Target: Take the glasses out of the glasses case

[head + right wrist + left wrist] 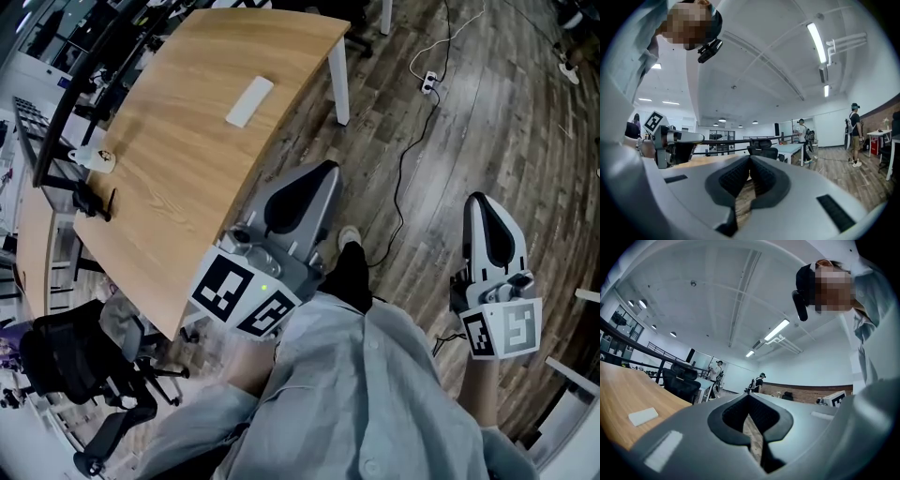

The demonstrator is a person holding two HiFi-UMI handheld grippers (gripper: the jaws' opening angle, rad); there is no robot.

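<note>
Approach stage, no contact yet. The flat white oblong taken to be the glasses case (249,101) lies alone on the wooden table (178,197) in the upper left of the head view, and shows again at the lower left of the left gripper view (643,416). No glasses are visible, so it is presumably unopened. The main risk is that both tools have their jaws together. One that reaches the case in that state would push it across the smooth tabletop, possibly towards an edge, rather than take hold. A second risk is that the case is low and flat. Pinching the lid without the other tool steadying the base would probably lift the whole case instead of opening it. A third is the cable (403,178) trailing over the wood floor (506,122) just beyond the person's foot, which could catch a step towards the table. The left gripper (326,172), closed and empty (750,397), sits at frame centre beside the table's near edge, pointing up and right. The right gripper (476,200), likewise closed on nothing (750,158), is held at the right over bare floor, well apart from the table. Both appear roughly level.
</note>
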